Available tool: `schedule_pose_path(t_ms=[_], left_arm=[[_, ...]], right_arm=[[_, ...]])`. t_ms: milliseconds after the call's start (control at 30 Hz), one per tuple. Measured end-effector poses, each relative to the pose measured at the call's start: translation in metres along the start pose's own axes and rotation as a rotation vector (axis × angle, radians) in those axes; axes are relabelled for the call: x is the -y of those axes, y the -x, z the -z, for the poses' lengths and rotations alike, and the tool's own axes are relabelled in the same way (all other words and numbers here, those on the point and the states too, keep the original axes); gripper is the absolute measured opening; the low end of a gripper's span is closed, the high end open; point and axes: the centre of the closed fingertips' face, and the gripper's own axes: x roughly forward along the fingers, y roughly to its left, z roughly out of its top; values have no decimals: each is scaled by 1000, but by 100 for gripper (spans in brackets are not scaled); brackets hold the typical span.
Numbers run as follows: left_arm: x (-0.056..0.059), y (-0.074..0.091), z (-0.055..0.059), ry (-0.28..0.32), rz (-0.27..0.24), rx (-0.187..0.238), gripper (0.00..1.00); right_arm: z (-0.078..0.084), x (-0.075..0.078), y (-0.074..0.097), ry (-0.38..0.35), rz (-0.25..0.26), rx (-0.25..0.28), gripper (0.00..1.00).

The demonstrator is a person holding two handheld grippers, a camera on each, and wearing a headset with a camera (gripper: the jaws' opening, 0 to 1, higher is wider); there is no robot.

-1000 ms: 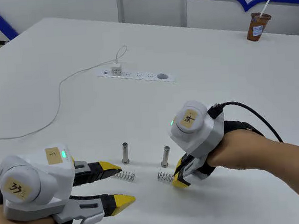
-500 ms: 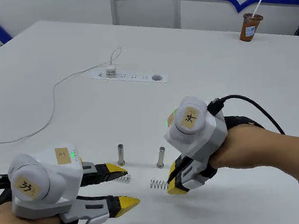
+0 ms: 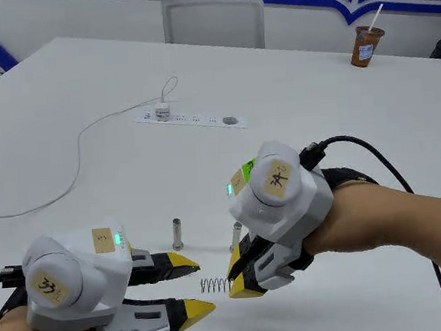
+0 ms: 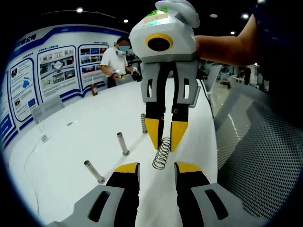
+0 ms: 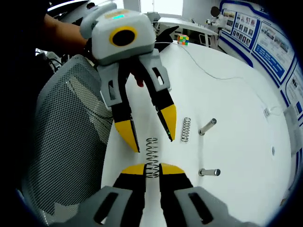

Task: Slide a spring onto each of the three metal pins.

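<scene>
My right gripper [image 3: 236,279] is shut on one end of a small wire spring [image 3: 214,285], which sticks out level to the left. The spring's free end reaches between the yellow tips of my open left gripper [image 3: 191,287]. In the left gripper view the spring [image 4: 162,152] hangs from the right gripper [image 4: 165,134], just above my own jaws. Two bare metal pins [image 3: 177,233] [image 3: 236,235] stand on the white table [image 3: 316,128]. A third pin [image 4: 143,123] farther off looks wrapped in a coil. Another spring [image 5: 185,128] lies loose beside a pin [image 5: 207,126].
A power strip [image 3: 194,118] with a white cable lies at mid table. A drink cup with a straw [image 3: 363,45] stands at the far right and a chair [image 3: 210,22] at the far edge. A mesh chair [image 5: 66,118] is beside the table.
My right gripper has carried the spring off the table and leftward, up to the left gripper's tips. The left gripper stays open. The head camera has drifted.
</scene>
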Motion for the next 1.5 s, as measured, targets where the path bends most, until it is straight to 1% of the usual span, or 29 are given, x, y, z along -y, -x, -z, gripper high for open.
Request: schedule_pose_path(t_ms=[400, 533, 733, 867, 1033, 1300, 1400, 1500], left_arm=[[12, -2, -4, -16, 41, 10, 17], [12, -2, -4, -20, 42, 8, 13], [15, -3, -2, -20, 52, 0, 12], [17, -3, -3, -23, 64, 3, 11], [18, -2, -5, -18, 70, 13, 11], [19, -1, -12, -17, 78, 39, 10], [18, -1, -11, -16, 78, 37, 11], [16, -1, -10, -9, 74, 37, 11]], right_arm=[[-2, -5, -1, 83, -1, 1, 12], [-2, -7, -2, 99, -5, 2, 12], [-2, -8, -2, 96, -11, 3, 12], [1, -8, -3, 74, -16, 0, 12], [4, -9, -4, 49, -21, 0, 15], [12, -9, -8, 36, -25, -14, 15], [11, -7, -6, 44, -15, -8, 13], [8, -5, -3, 36, -10, 6, 12]])
